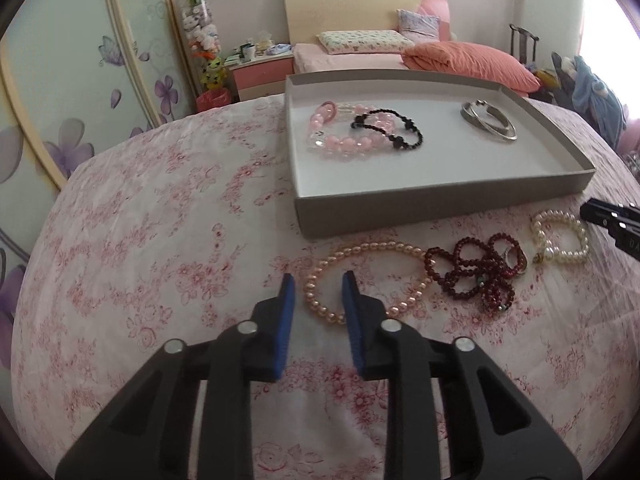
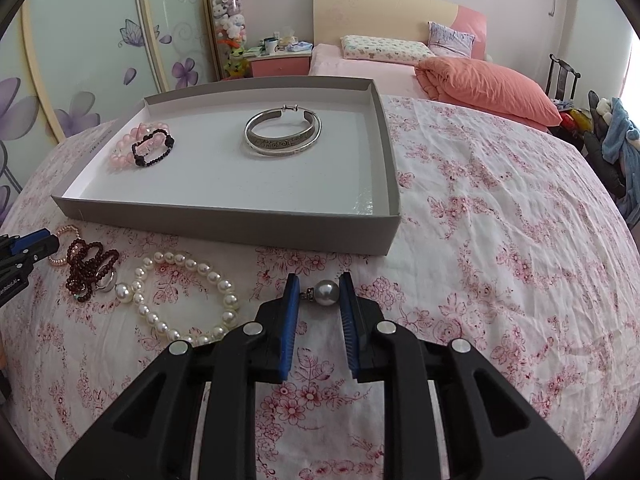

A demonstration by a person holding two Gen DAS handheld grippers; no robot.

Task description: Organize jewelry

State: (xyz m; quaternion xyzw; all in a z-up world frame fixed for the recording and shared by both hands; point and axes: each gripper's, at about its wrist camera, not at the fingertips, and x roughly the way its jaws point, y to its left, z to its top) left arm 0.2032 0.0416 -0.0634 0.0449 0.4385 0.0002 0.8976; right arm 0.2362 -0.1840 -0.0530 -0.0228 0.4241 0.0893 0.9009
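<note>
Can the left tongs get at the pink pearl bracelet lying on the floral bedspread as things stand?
Probably yes. The left tongs already straddle the near-left arc of the pink pearl bracelet, with nothing lying over it; the dark red bead strand only meets its far side.

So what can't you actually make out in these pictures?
- Left view: whether left tongs pinch the peach pearl bracelet; fingers cover it.
- Left view: right tongs cut off by the edge.
- Right view: peach pearl bracelet mostly behind left tongs.
</note>
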